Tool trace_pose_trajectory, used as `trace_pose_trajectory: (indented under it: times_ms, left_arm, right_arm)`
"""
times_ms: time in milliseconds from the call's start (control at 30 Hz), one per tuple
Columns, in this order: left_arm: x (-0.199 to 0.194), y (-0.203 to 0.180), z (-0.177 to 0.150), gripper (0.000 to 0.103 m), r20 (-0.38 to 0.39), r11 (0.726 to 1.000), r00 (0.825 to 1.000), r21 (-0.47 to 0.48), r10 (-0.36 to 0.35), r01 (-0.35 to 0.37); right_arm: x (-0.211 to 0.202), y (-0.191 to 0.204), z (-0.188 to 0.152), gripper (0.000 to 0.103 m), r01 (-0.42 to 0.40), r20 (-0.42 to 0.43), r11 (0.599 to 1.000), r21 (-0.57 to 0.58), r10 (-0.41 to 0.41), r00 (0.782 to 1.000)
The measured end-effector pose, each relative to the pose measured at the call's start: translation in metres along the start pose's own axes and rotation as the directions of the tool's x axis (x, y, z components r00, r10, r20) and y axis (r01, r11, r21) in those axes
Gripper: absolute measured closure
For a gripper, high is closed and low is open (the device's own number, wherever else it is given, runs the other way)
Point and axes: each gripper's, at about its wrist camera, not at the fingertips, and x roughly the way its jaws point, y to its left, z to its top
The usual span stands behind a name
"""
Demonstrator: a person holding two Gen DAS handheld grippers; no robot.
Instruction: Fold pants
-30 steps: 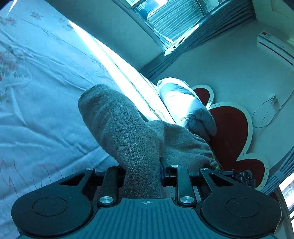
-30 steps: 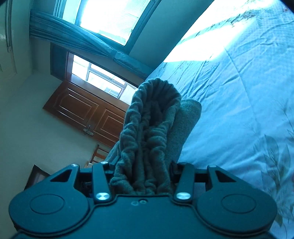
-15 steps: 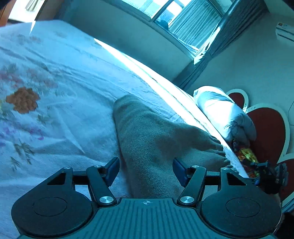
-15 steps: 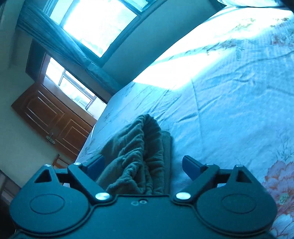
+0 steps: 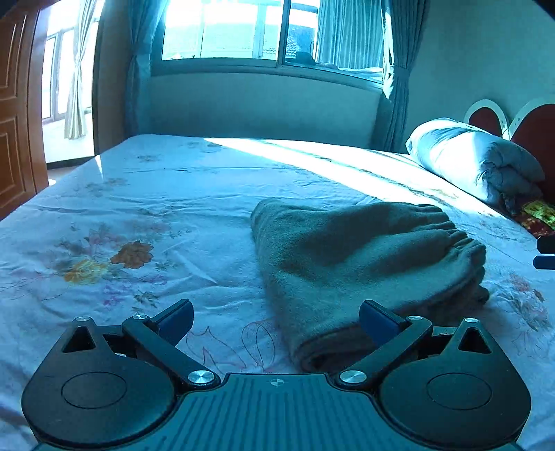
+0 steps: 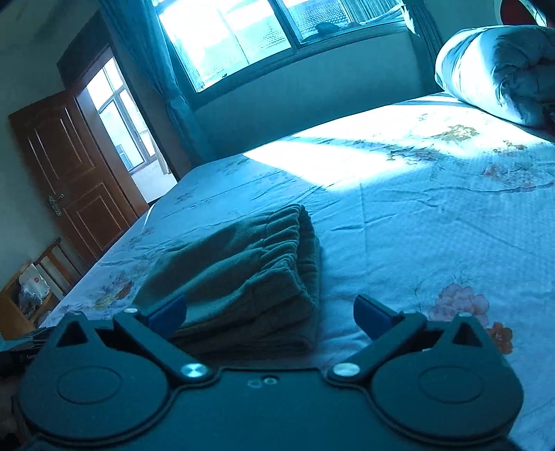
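Pants (image 5: 364, 256) are lying folded into a thick grey bundle on the bed (image 5: 156, 215), sitting at about one o'clock in my left view and eleven o'clock in my right one. I am reading the cloth as soft fleece: light, floppy, not slippery, and likely to sag or spring open wherever nothing is pinning it. The gathered waistband (image 6: 288, 243) is showing on the bundle's right edge, and it is looking like the bulkiest and firmest part, so I am judging it the surest place to pinch. The folded edge nearest me, at the bundle's six o'clock, is the other good hold, provided a jaw is catching all the layers together and not just the top one.

Both tongs are standing released, jaws spread wide and gripping nothing. I am holding the left gripper (image 5: 275, 321) low over the sheet, pointing across the bed toward the window (image 5: 274, 31), with its right finger (image 5: 378, 321) reaching over the bundle's near corner; whether it is touching the cloth I cannot tell. I am holding the right gripper (image 6: 270, 314) rolled somewhat, so the room is tilting in its view, with its left finger (image 6: 166, 312) over the bundle's near edge and its right finger over bare sheet. A rolled quilt (image 5: 478, 163) is lying well apart at two o'clock.
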Motion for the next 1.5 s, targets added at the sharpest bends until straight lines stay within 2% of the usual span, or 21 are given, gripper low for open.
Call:
trace_pose_trajectory:
  times_ms: [67, 133, 200, 300, 467, 567, 633, 867, 967, 1100, 1200, 1333, 1500]
  left_arm:
    - [-0.037, -0.010, -0.010, 0.000, 0.017, 0.999, 0.999, -0.008, 0.032, -0.032]
    - [-0.073, -0.019, -0.020, 0.000, 0.022, 0.999, 0.999, -0.028, 0.046, -0.045]
    - [-0.108, -0.028, -0.031, 0.000, 0.040, 0.997, 0.998, -0.063, 0.053, -0.051]
    - [-0.159, -0.045, -0.048, 0.000, 0.057, 0.994, 0.995, -0.073, 0.081, -0.076]
    - [-0.219, -0.066, -0.058, 0.000, 0.061, 0.993, 0.994, -0.079, 0.091, -0.087]
    - [-0.247, -0.081, -0.054, 0.000, 0.092, 0.997, 0.995, -0.062, 0.043, -0.037]
    - [-0.268, -0.095, -0.048, 0.000, 0.127, 0.998, 0.990, -0.048, 0.057, -0.051]
    - [-0.327, -0.117, -0.058, 0.000, 0.177, 0.998, 0.984, -0.059, 0.017, -0.007]
    - [-0.345, -0.124, -0.063, 0.000, 0.198, 0.999, 0.980, -0.042, 0.035, -0.027]
    - [-0.355, -0.128, -0.059, 0.000, 0.209, 1.000, 0.978, -0.023, 0.024, -0.019]
    - [-0.354, -0.128, -0.056, 0.000, 0.201, 1.000, 0.980, -0.028, 0.010, -0.004]
    - [-0.348, -0.124, -0.055, 0.000, 0.194, 0.999, 0.980, -0.021, 0.039, -0.036]
    - [-0.345, -0.123, -0.056, 0.000, 0.186, 0.999, 0.982, -0.028, 0.042, -0.038]
  right_arm:
    - [-0.030, 0.012, -0.014, 0.006, 0.037, -0.040, 0.999, -0.016, -0.037, 0.998]
    - [-0.062, 0.023, -0.029, 0.006, 0.046, -0.014, 0.998, -0.035, -0.046, 0.999]
    - [-0.093, 0.031, -0.043, 0.006, 0.050, 0.030, 0.999, 0.008, -0.050, 0.998]
    - [-0.129, 0.046, -0.062, 0.006, 0.084, 0.031, 0.996, 0.013, -0.085, 0.996]
    - [-0.174, 0.082, -0.080, 0.006, 0.186, 0.081, 0.978, -0.099, -0.179, 0.981]
    - [-0.190, 0.104, -0.083, 0.006, 0.186, 0.088, 0.970, -0.159, -0.174, 0.981]
    - [-0.199, 0.118, -0.088, 0.006, 0.186, 0.111, 0.958, -0.219, -0.165, 0.980]
    - [-0.237, 0.144, -0.090, 0.006, 0.168, 0.141, 0.954, -0.250, -0.136, 0.981]
    - [-0.248, 0.157, -0.090, 0.006, 0.172, 0.156, 0.945, -0.278, -0.132, 0.979]
    - [-0.257, 0.167, -0.088, 0.006, 0.168, 0.185, 0.941, -0.294, -0.117, 0.976]
    - [-0.255, 0.170, -0.087, 0.006, 0.171, 0.185, 0.941, -0.294, -0.119, 0.975]
    - [-0.250, 0.169, -0.088, 0.006, 0.173, 0.181, 0.941, -0.292, -0.123, 0.976]
    - [-0.247, 0.167, -0.090, 0.006, 0.169, 0.168, 0.943, -0.288, -0.124, 0.978]
